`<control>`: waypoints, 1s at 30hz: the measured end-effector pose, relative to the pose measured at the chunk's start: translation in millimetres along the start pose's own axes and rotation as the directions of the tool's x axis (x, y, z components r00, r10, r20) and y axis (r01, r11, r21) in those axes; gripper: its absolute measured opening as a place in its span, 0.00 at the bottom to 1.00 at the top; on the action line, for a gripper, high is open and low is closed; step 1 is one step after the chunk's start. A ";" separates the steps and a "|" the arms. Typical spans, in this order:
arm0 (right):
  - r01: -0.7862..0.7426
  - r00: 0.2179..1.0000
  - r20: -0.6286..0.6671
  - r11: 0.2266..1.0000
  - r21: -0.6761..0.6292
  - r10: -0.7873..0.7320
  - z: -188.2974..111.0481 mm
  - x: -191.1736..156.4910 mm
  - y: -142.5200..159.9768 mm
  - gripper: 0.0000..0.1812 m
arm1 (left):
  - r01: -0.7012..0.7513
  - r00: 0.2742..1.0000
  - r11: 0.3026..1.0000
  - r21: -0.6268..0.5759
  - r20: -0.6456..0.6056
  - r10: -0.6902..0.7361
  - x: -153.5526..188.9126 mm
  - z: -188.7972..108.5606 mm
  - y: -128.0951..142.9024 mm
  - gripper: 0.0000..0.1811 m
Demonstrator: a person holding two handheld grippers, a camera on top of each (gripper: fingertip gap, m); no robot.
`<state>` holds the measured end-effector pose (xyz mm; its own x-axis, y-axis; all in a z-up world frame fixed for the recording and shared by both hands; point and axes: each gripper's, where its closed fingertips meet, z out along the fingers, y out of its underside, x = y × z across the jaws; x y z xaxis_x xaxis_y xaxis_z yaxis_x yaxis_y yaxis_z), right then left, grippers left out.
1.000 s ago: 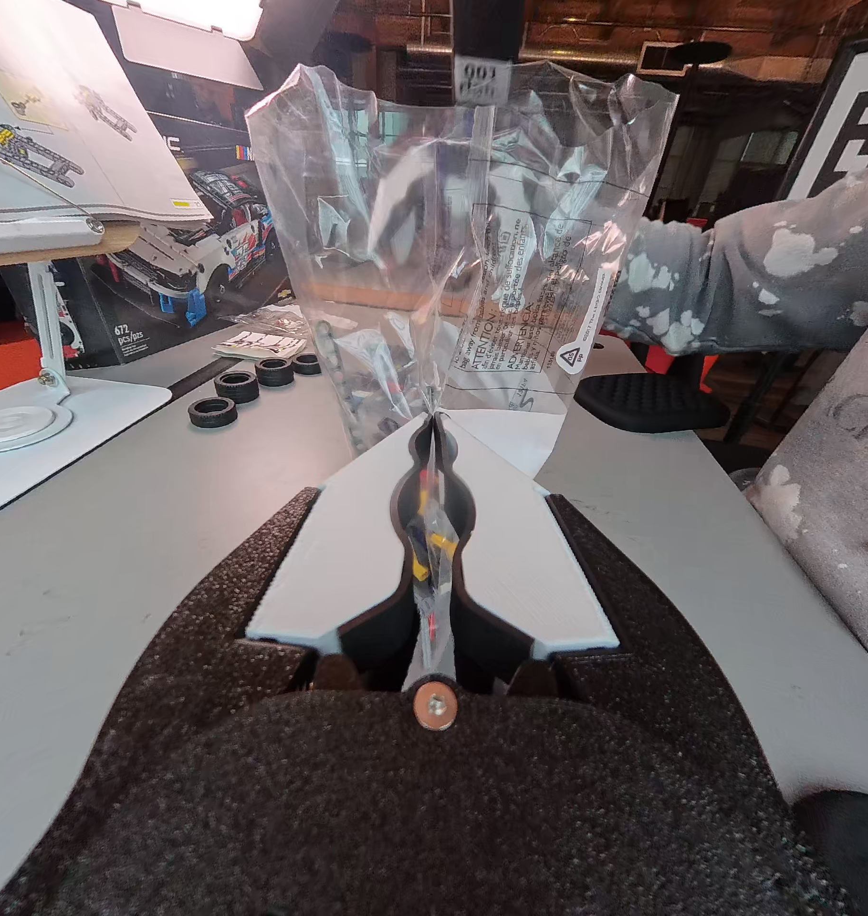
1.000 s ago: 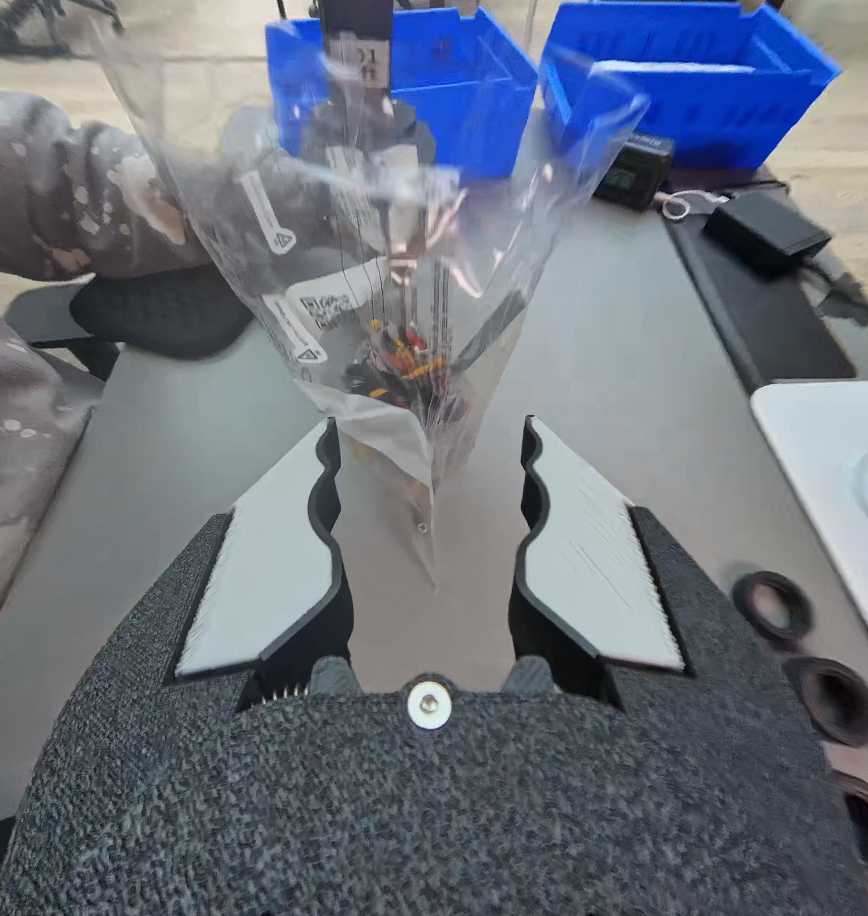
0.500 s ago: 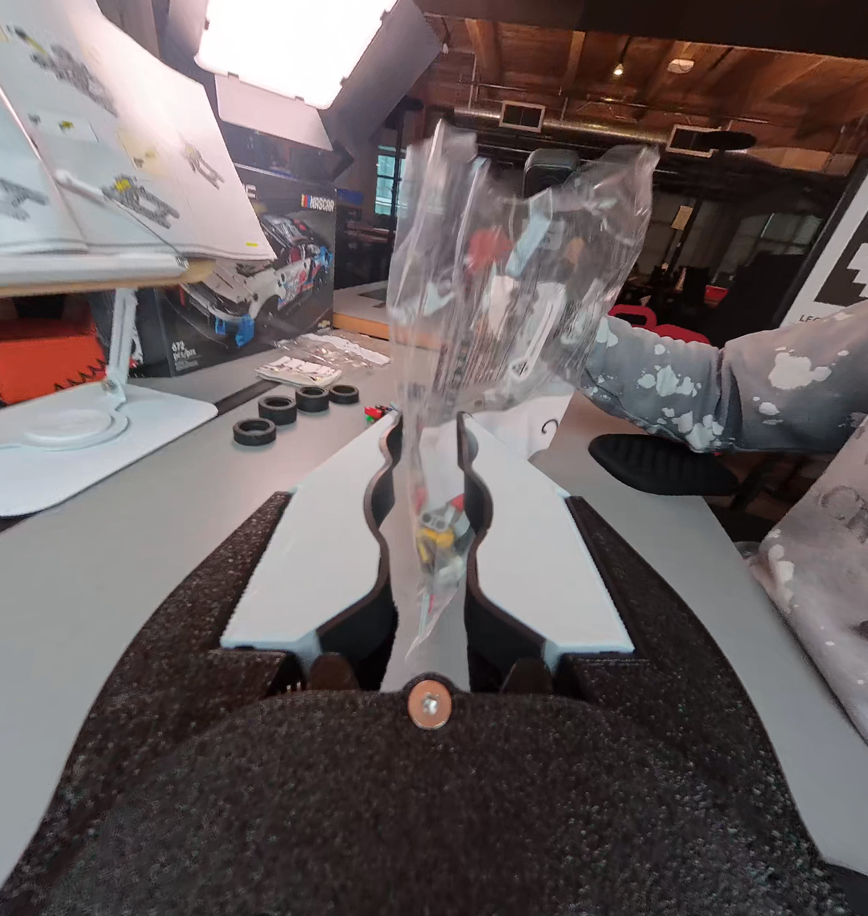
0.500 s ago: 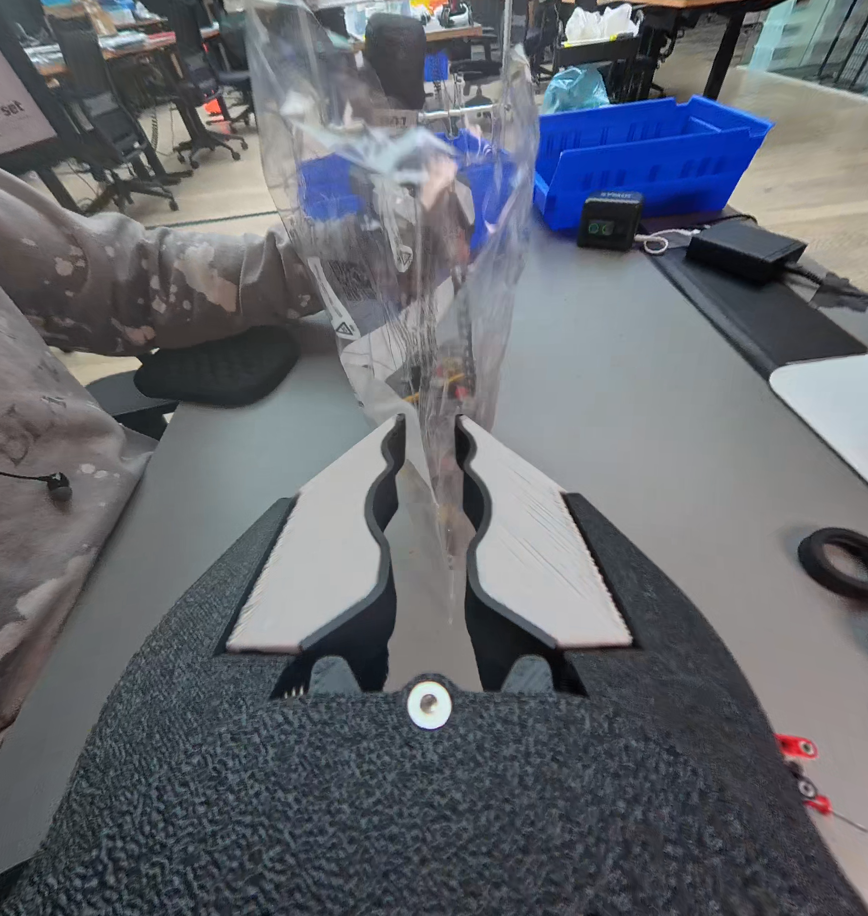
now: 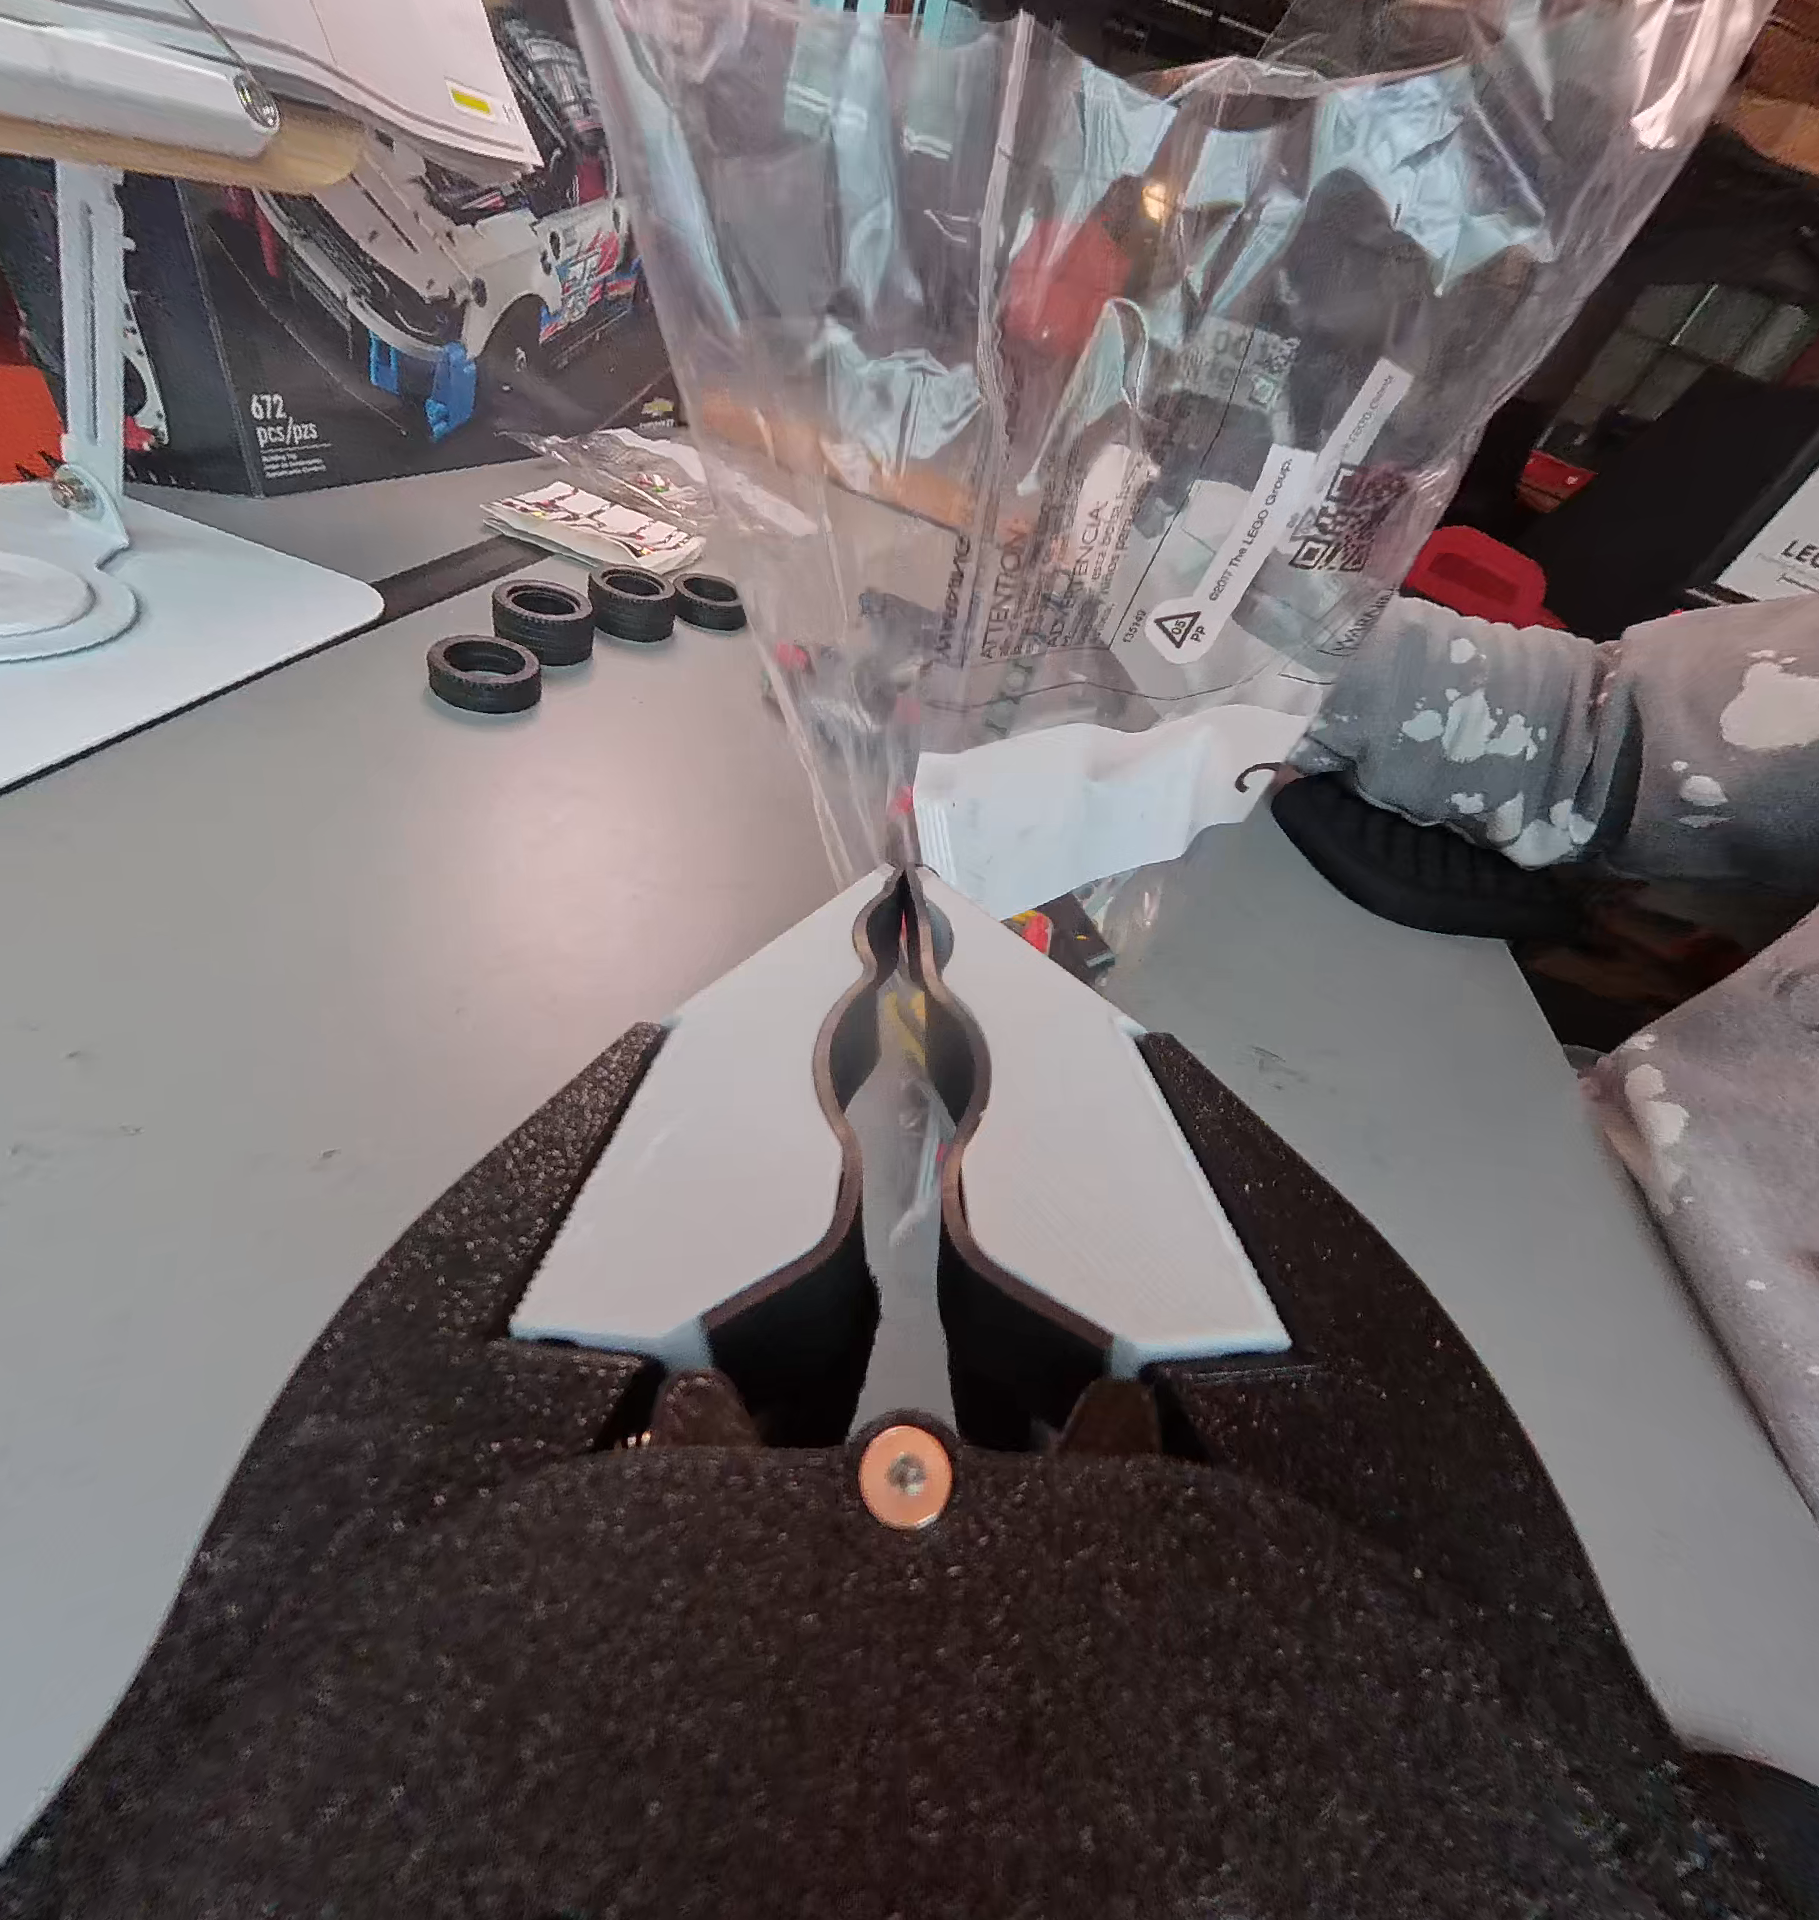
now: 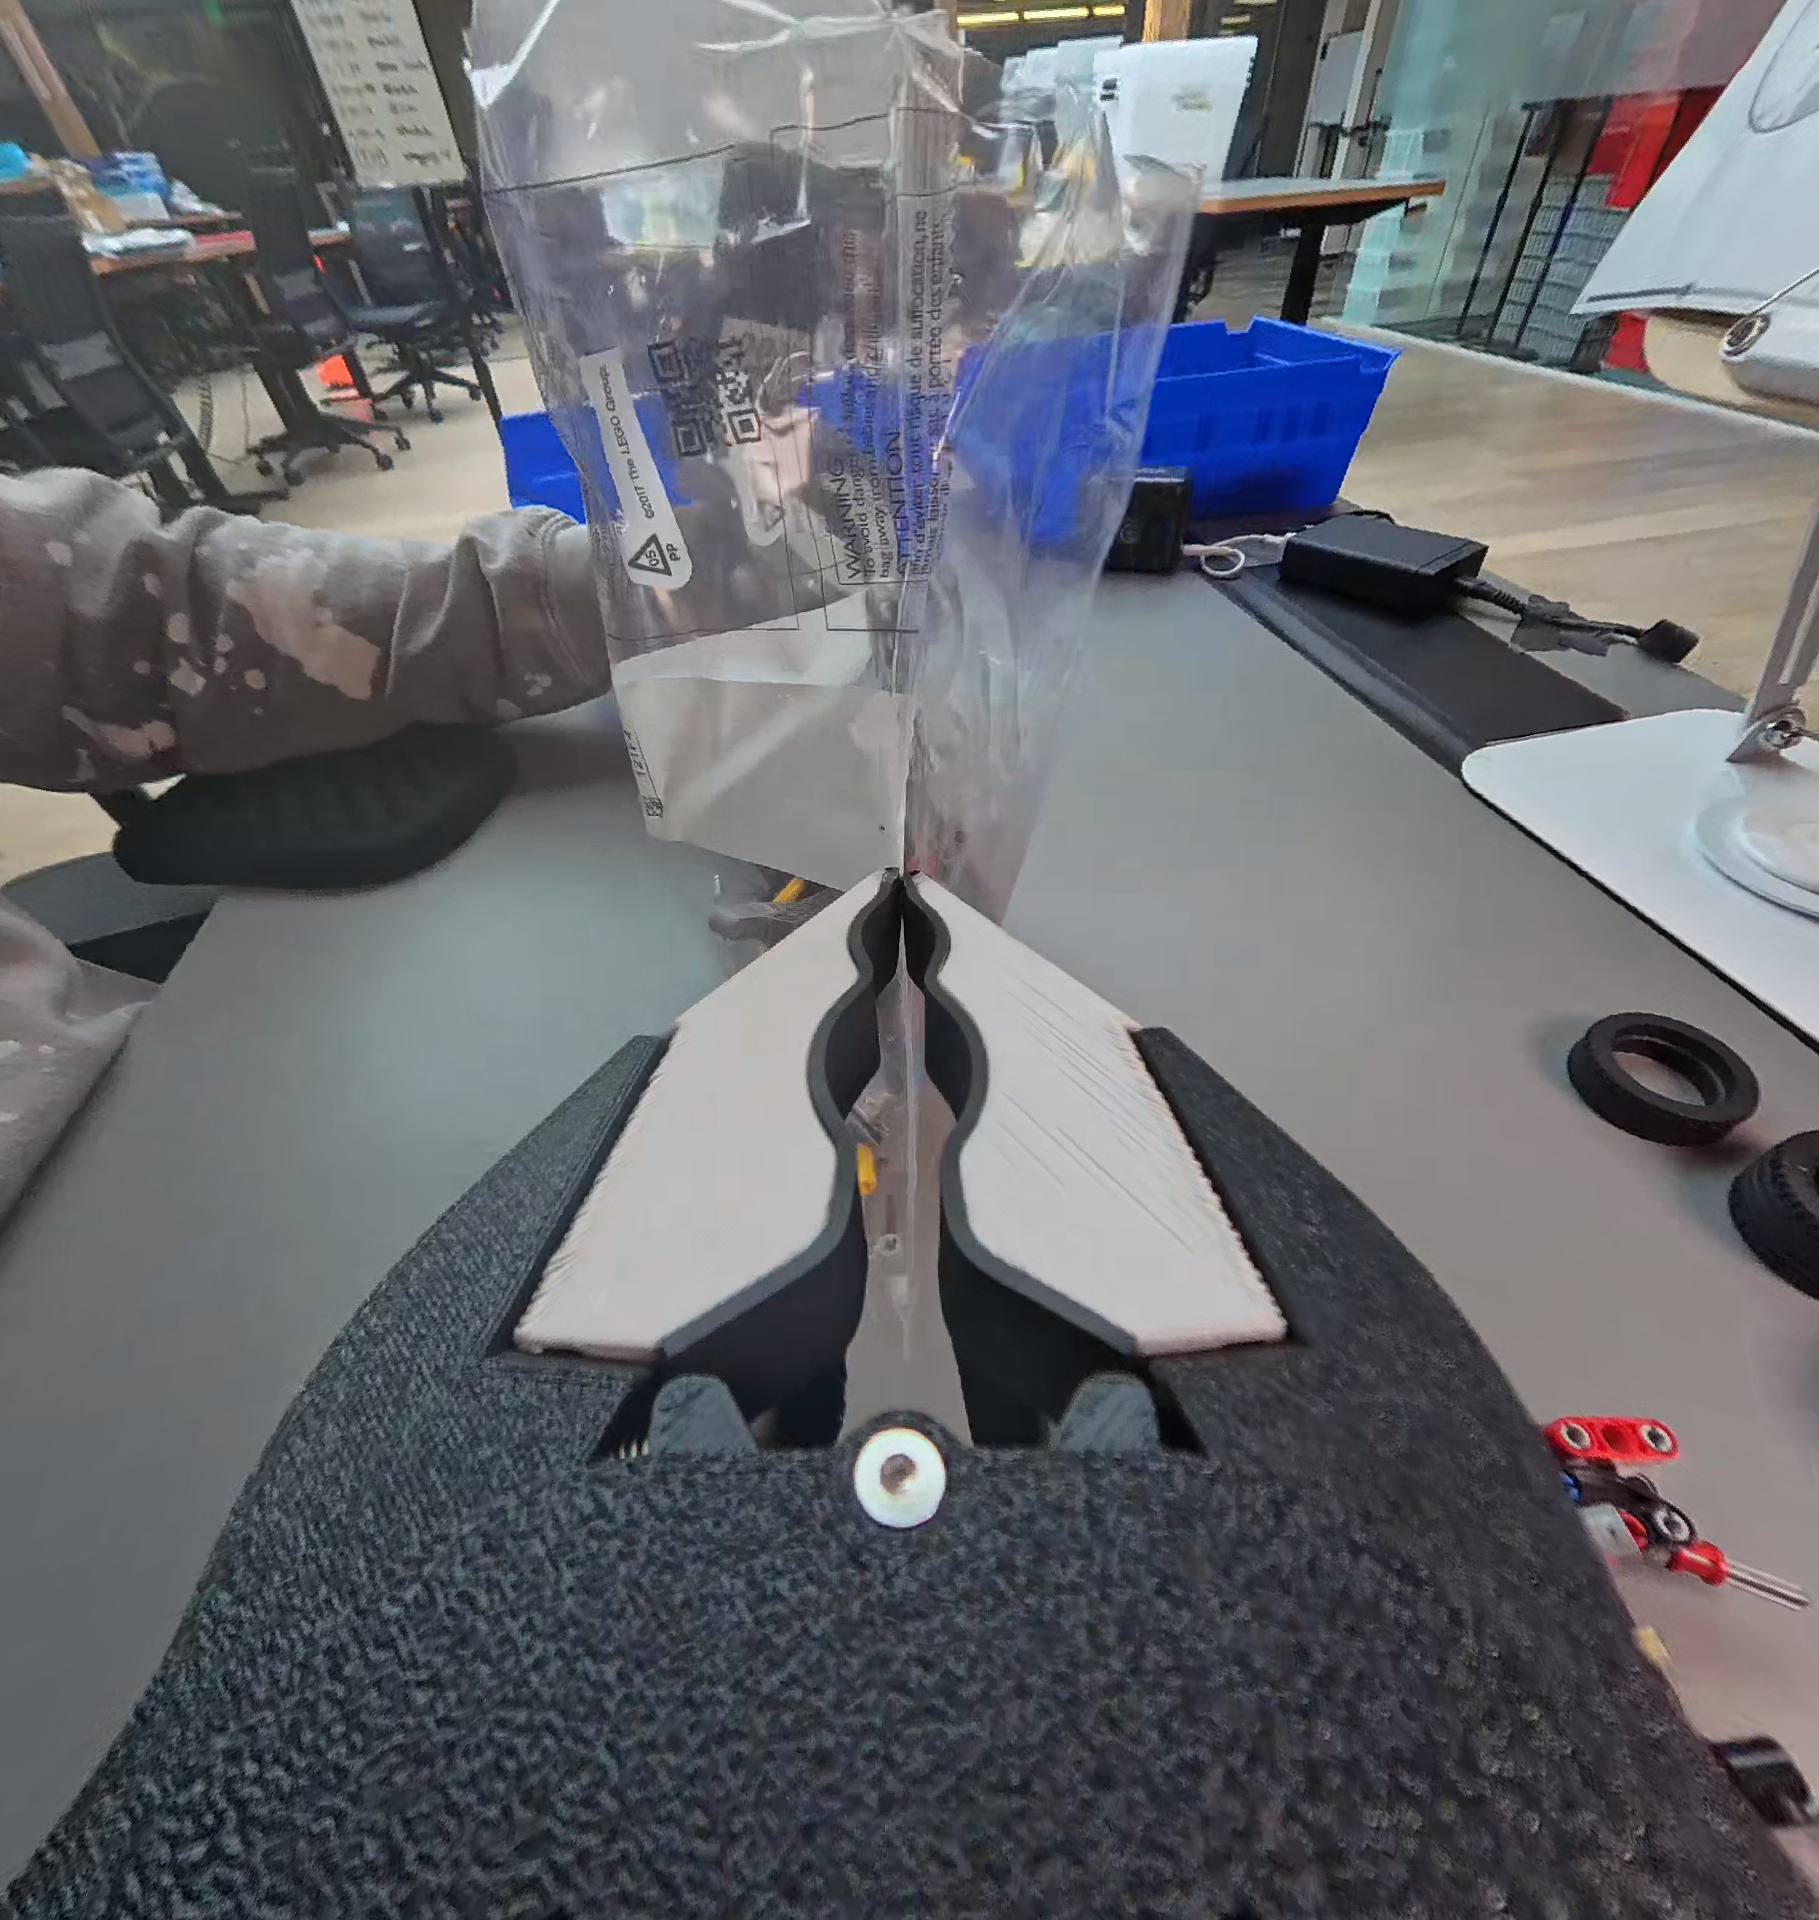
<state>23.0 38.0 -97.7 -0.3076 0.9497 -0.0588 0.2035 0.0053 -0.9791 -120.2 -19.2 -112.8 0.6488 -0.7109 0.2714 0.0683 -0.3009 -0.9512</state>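
A clear plastic bag (image 5: 1092, 416) with printed markings stands up in front of both grippers. My left gripper (image 5: 903, 883) is shut on its lower part, and a few small yellow and red pieces (image 5: 910, 1029) sit in the bag between the fingers. My right gripper (image 6: 900, 883) is shut on the same bag (image 6: 811, 468) from the opposite side, with a small yellow piece (image 6: 865, 1164) in the pinched part. In the left wrist view the other gripper's white fingers (image 5: 1071, 821) show through the bag, held by a hand in a spotted grey sleeve (image 5: 1611, 727).
Several black rubber tyres (image 5: 572, 623) lie on the grey table (image 5: 261, 987), two of them in the right wrist view (image 6: 1663, 1075). Loose red and blue pieces (image 6: 1622, 1496) lie at the right. A white stand base (image 6: 1611, 821), blue bins (image 6: 1248, 416) and a set box (image 5: 365, 312) stand around. Left tips to right tips: about 15 cm.
The left gripper opened about half a second ago and has shut on the bag again. The right gripper went from open to shut on the bag. Loose pieces now lie on the table.
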 end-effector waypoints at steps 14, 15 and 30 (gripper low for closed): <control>0.023 1.000 -0.020 0.998 0.064 -0.022 -33.8 -5.7 14.7 0.00 | 0.145 0.986 0.984 -0.103 -0.067 -0.153 -7.4 35.2 6.8 0.40; 0.032 0.999 -0.017 0.997 0.063 -0.031 -32.7 -6.9 14.7 0.00 | 0.171 0.976 0.980 -0.096 -0.116 -0.182 -5.8 47.4 4.4 0.41; -0.271 0.962 0.003 0.959 0.087 0.271 -41.0 23.2 21.1 0.00 | 0.174 0.960 0.977 -0.120 -0.198 -0.195 8.5 48.5 -3.6 0.00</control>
<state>58.3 72.9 -111.7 -0.2441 0.9144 -0.3229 0.1970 -0.2793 -0.9398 -78.2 6.6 -114.1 0.4595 -0.7501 0.4756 0.0889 -0.4939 -0.8650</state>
